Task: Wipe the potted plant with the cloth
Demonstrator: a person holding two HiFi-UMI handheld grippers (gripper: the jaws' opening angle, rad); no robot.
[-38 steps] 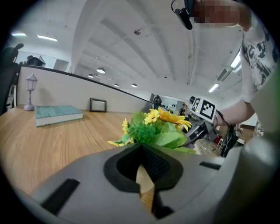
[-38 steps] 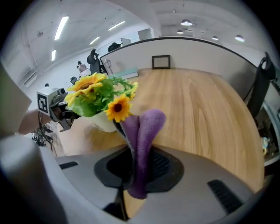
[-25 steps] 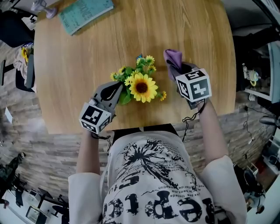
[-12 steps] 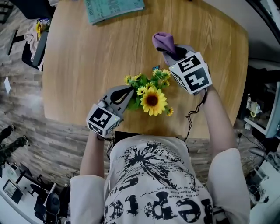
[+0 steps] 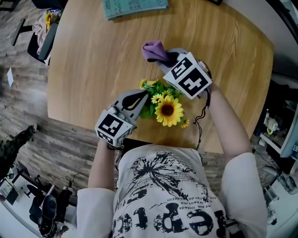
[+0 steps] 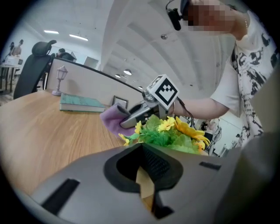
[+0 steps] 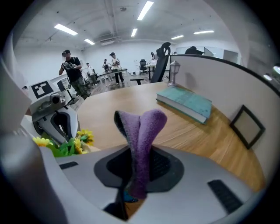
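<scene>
The potted plant (image 5: 166, 108), a sunflower with small yellow blooms and green leaves, stands near the table's front edge. My left gripper (image 5: 138, 99) is shut, its tips in the leaves on the plant's left side; the pot is hidden. In the left gripper view the plant (image 6: 175, 133) rises just past the closed left gripper (image 6: 146, 175). My right gripper (image 5: 165, 57) is shut on the purple cloth (image 5: 153, 49) and holds it over the table just beyond the plant. In the right gripper view the cloth (image 7: 141, 131) stands up out of the right gripper (image 7: 138, 177), with the plant (image 7: 65, 146) at lower left.
A teal book (image 5: 135, 6) lies at the far side of the round wooden table (image 5: 88, 60). A small picture frame (image 7: 247, 127) and a little lamp (image 7: 174, 72) stand by the partition. Chairs and people are in the room beyond.
My right gripper has carried the cloth from the plant's right side round to its far side, moving left and rolling. The left gripper has stayed at the plant's left side.
</scene>
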